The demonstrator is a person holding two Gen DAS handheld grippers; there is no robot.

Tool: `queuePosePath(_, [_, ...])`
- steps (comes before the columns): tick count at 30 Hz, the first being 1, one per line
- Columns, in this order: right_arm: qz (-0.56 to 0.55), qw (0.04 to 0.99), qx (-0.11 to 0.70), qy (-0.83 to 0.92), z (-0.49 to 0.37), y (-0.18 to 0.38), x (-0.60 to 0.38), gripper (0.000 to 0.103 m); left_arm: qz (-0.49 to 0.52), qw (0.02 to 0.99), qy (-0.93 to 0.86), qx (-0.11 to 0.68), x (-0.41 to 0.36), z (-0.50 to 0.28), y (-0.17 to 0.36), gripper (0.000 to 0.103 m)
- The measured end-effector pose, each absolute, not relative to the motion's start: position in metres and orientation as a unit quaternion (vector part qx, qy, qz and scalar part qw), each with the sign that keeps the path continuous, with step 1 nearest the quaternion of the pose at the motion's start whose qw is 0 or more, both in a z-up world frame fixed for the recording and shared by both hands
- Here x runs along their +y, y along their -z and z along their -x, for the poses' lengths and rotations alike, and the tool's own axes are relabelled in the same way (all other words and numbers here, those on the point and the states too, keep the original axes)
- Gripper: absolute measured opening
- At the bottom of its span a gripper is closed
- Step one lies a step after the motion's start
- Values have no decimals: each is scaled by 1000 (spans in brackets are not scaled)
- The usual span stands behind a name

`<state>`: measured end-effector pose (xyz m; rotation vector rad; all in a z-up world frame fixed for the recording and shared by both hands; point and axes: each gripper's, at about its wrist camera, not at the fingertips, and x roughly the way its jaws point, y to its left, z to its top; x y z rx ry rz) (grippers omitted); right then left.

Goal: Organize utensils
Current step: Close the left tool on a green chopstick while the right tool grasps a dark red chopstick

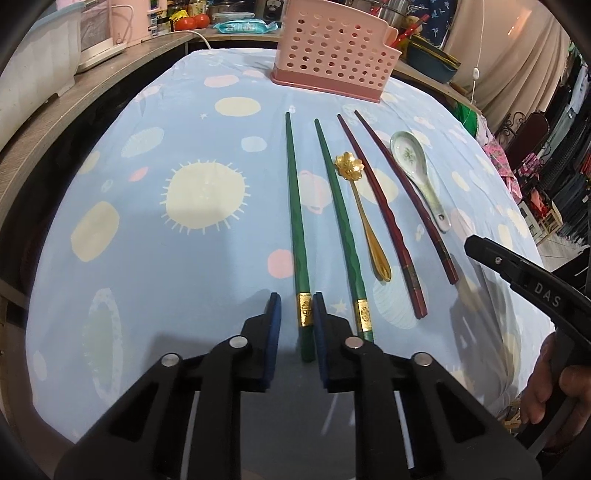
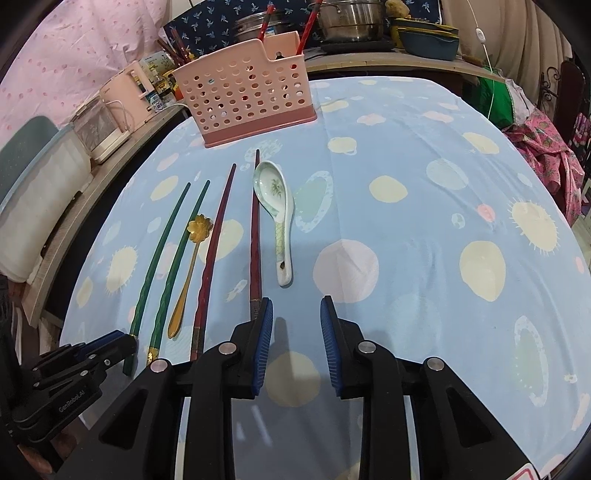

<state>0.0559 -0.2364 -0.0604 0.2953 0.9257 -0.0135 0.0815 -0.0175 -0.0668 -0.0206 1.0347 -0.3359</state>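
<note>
Two green chopsticks (image 1: 298, 221) (image 2: 159, 254), a gold flower-headed spoon (image 1: 364, 218) (image 2: 188, 273), two dark red chopsticks (image 1: 380, 218) (image 2: 212, 251) and a white ceramic spoon (image 1: 419, 173) (image 2: 277, 210) lie side by side on the blue cloth. A pink perforated holder (image 1: 332, 48) (image 2: 247, 96) stands behind them. My left gripper (image 1: 297, 306) is open, its jaws on either side of the left green chopstick's handle end. My right gripper (image 2: 296, 314) is open and empty, just right of the right red chopstick's handle.
The table has a blue patterned cloth (image 1: 166, 258) (image 2: 424, 221). A wooden shelf (image 1: 55, 122) at the left carries white and pink appliances. Pots and bowls (image 2: 351, 18) stand behind the holder. My right gripper's body also shows in the left wrist view (image 1: 524, 280).
</note>
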Motion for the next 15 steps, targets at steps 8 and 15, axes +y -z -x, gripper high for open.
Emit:
queuePosePath(8, [-140,884,445,5,-60,61,-236,20,13,853,167,493,-18,-82,69,8])
queuePosePath(15, [-134,889,438,4,-76,59,-233,17,22,852,169,494,-16,-82,70,7])
